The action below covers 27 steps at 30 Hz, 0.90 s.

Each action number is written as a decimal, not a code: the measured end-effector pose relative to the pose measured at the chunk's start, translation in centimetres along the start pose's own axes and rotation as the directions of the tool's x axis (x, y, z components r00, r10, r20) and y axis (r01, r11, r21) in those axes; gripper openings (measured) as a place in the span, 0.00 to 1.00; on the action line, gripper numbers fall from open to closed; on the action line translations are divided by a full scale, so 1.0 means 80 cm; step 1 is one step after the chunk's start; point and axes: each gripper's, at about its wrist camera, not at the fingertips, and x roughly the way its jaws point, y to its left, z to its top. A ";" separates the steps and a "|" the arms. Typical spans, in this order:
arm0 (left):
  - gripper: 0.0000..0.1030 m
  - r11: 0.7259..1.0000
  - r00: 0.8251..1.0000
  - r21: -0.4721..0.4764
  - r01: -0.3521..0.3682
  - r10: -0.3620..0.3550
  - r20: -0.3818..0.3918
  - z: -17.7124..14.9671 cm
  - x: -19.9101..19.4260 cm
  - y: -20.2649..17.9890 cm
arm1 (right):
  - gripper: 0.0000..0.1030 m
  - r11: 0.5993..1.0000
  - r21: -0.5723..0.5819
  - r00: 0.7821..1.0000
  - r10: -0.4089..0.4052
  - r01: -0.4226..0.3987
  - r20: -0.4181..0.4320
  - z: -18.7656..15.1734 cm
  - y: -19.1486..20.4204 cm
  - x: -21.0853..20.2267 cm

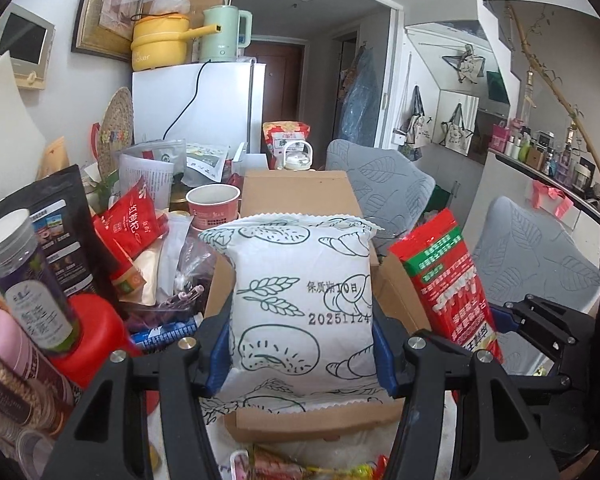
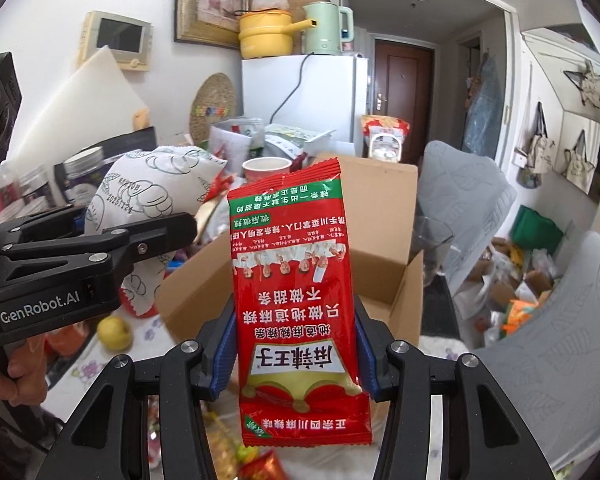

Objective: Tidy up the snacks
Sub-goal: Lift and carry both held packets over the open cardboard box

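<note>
My left gripper (image 1: pixel 302 354) is shut on a puffy white snack bag (image 1: pixel 302 300) printed with green bread drawings, held upright above the open cardboard box (image 1: pixel 296 190). In the right wrist view my right gripper (image 2: pixel 296 354) is shut on a red snack packet (image 2: pixel 296 300) with a green band on top, held upright over the same cardboard box (image 2: pixel 376 184). The white snack bag (image 2: pixel 156 196) and the left gripper (image 2: pixel 162 236) show at the left of the right wrist view. The red snack packet (image 1: pixel 444 280) and the right gripper's black body show at the right of the left wrist view.
Left of the box lies a heap of goods: a red pouch (image 1: pixel 130 224), a pink paper cup (image 1: pixel 214 204), a clear jar (image 1: pixel 28 280), a dark bag (image 1: pixel 60 220). A yellow fruit (image 2: pixel 114 332) lies on the tablecloth. Grey chairs (image 1: pixel 384 184) stand right of the box, a white fridge (image 1: pixel 198 104) behind.
</note>
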 end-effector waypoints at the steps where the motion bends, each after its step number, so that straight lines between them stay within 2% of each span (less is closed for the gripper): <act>1: 0.55 1.000 1.000 -0.002 -0.008 0.008 -0.007 0.003 0.011 0.002 | 0.48 1.000 0.002 1.000 -0.004 0.004 -0.001 0.004 -0.005 0.008; 13: 0.55 0.998 0.993 -0.011 -0.063 0.062 -0.103 0.022 0.121 0.020 | 0.48 0.999 0.014 0.996 -0.040 0.041 -0.075 0.034 -0.038 0.095; 20: 0.55 0.998 0.985 0.010 -0.063 0.064 -0.159 0.021 0.163 0.016 | 0.48 0.998 0.045 0.988 -0.040 0.047 -0.146 0.035 -0.053 0.140; 27: 0.55 0.993 0.971 0.056 -0.106 0.116 -0.208 0.013 0.196 0.012 | 0.48 0.996 0.056 0.974 -0.053 0.067 -0.220 0.028 -0.068 0.175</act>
